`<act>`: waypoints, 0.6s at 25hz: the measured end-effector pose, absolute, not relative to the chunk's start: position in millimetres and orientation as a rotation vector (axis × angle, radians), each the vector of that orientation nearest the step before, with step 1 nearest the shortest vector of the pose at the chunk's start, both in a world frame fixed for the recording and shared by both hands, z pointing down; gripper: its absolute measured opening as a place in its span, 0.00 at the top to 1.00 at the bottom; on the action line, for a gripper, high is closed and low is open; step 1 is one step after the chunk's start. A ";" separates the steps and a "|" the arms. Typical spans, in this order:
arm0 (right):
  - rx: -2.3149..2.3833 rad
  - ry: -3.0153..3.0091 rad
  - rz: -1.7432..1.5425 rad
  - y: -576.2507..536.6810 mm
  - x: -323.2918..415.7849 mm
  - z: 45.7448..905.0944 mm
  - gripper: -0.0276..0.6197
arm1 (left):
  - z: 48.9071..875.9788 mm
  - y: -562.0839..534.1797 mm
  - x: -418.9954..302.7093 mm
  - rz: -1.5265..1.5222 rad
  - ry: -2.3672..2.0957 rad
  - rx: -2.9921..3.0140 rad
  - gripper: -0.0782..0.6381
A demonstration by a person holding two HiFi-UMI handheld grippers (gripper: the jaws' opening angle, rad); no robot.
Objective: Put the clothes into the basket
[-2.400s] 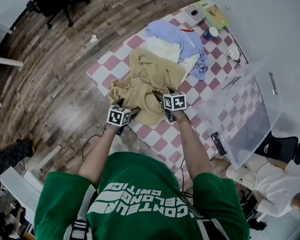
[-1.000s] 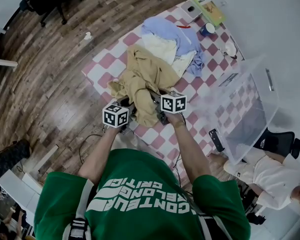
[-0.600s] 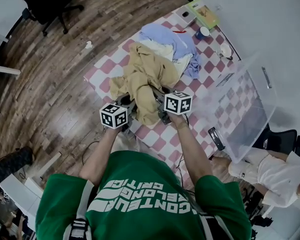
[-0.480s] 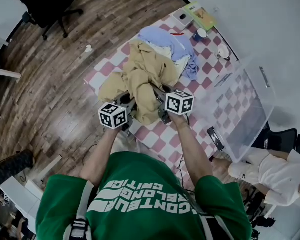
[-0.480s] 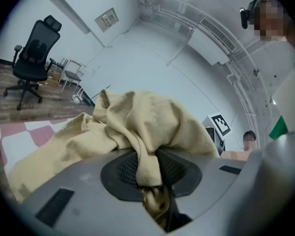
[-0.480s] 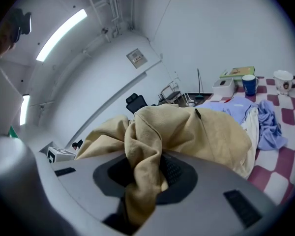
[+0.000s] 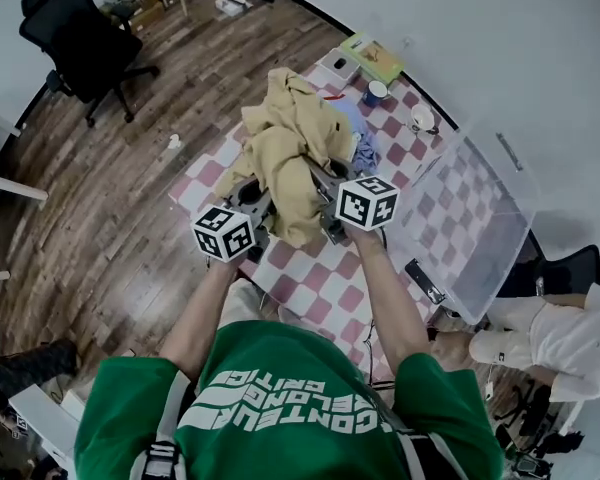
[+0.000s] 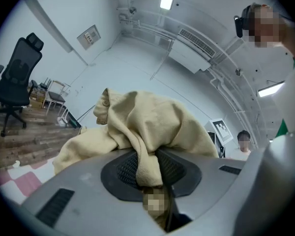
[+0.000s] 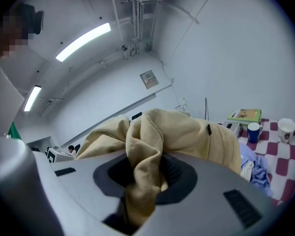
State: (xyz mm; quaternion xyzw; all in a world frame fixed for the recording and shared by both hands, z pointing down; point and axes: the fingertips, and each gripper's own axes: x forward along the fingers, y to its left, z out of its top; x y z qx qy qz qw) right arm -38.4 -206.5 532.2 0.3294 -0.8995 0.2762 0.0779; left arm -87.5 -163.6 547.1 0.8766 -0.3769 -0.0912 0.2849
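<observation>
Two claws grip one tan garment (image 7: 290,143), held up over the checked table (image 7: 320,268). A fold of it runs down between the pads of the left claw (image 8: 148,170) and the right claw (image 9: 145,172). Both are clamped nearly closed on it, and the left has just been tightening. The rest bunches ahead of the jaws. One blue garment (image 7: 366,140) lies on the table beyond, near two mugs, a blue mug (image 9: 254,131) and a white mug (image 9: 288,128). One clear basket (image 7: 500,218) stands at the right, apart from the tan garment.
</observation>
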 end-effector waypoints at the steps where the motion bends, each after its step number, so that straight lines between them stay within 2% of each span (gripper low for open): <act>1: 1.003 -2.708 0.802 -210.6 -35.9 521.2 0.81 | 537.0 -168.4 -85.3 -0.251 -1.005 2.364 0.81; 15: 1.294 -2.836 0.485 -252.1 31.9 382.7 0.81 | 407.7 -223.3 -24.4 -0.332 -0.858 2.630 0.81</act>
